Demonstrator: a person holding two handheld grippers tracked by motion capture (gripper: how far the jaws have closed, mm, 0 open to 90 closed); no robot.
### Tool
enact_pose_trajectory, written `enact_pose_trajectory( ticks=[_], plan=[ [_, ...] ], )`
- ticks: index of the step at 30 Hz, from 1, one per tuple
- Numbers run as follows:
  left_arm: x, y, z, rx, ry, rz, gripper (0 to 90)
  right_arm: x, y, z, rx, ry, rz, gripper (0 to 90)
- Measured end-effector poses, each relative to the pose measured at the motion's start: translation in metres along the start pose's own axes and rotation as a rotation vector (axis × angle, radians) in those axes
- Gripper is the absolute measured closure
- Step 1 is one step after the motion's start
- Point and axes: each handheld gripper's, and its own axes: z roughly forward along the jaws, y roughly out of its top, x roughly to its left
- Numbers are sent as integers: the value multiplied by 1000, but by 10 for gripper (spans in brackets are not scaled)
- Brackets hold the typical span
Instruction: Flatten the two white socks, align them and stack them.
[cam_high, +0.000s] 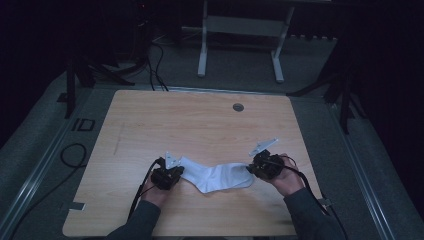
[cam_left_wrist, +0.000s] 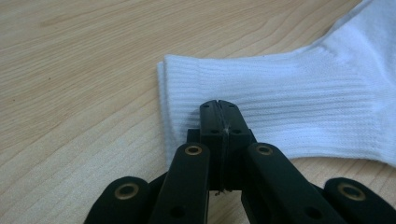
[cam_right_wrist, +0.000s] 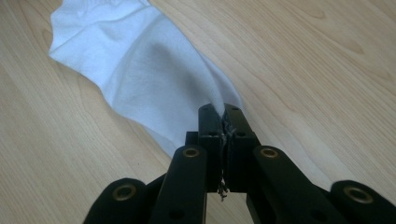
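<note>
A white sock (cam_high: 220, 177) lies across the near middle of the wooden table (cam_high: 200, 125), stretched between my two grippers. My left gripper (cam_high: 176, 173) is at the sock's ribbed cuff (cam_left_wrist: 280, 107). In the left gripper view its jaws (cam_left_wrist: 218, 106) stand shut together, with the tips over the flat cuff and no cloth drawn up between them. My right gripper (cam_high: 252, 169) is at the sock's other end. In the right gripper view the jaws (cam_right_wrist: 223, 112) are shut on a pinch of the sock (cam_right_wrist: 140, 60), and the fabric rises in a fold to the tips.
A round grommet (cam_high: 238, 107) sits in the tabletop near the far edge. Behind the table stands a white frame (cam_high: 240, 40) on the floor, and cables (cam_high: 75, 155) lie on the floor to the left. The person's sleeves (cam_high: 145, 220) come in from the bottom.
</note>
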Motion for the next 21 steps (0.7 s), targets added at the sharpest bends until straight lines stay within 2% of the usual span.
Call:
enact_pose_trajectory(
  ticks=[14,21],
  plan=[
    [0,0,0,0,-4,-3,899,-7,-7,-10,5,-19,12,876],
    [0,0,0,0,-4,-3,899,-11,-11,-4,21,-13,32,876]
  ],
)
